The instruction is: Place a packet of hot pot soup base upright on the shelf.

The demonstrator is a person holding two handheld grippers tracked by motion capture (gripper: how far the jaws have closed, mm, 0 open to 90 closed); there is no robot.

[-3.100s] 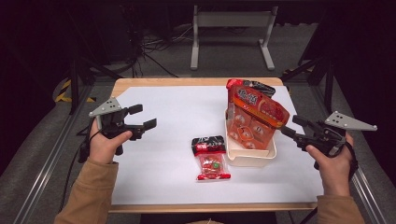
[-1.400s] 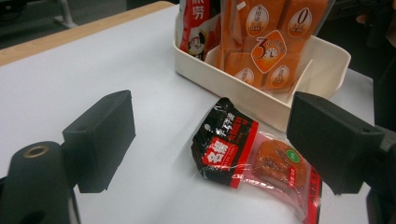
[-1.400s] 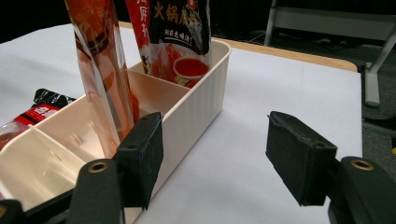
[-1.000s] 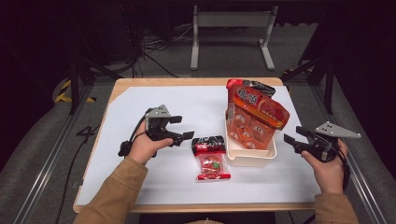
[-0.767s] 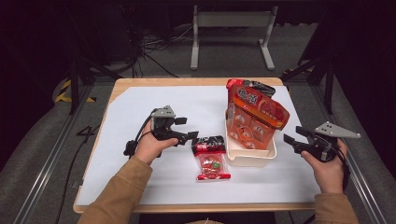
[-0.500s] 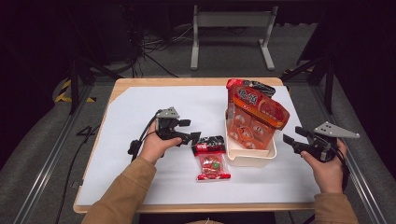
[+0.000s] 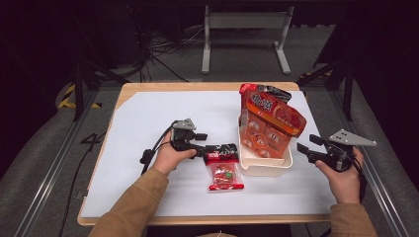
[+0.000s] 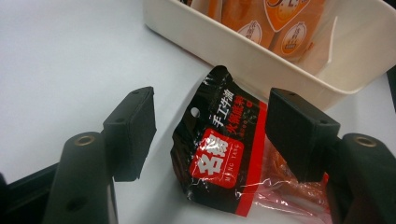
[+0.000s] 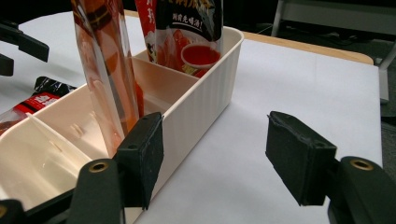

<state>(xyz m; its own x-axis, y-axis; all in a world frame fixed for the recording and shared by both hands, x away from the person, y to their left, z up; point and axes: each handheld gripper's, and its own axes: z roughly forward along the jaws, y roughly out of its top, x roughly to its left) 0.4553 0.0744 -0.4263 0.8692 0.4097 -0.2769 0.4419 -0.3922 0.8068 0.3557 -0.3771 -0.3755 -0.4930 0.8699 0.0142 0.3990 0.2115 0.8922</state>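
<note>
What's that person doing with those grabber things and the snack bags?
A person is holding a grabber in each hand at a white table. The left gripper has come down around the black and red snack packet, and its jaws have just been closing, but the pads don't press on it yet. The right gripper waits open beside the cream tray, which already holds orange bags. Another red packet lies on the table.

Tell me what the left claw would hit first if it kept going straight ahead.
Probably the black-and-red snack packet, already lying between the left claw's open jaws; just beyond it stands the cream bin.
</note>
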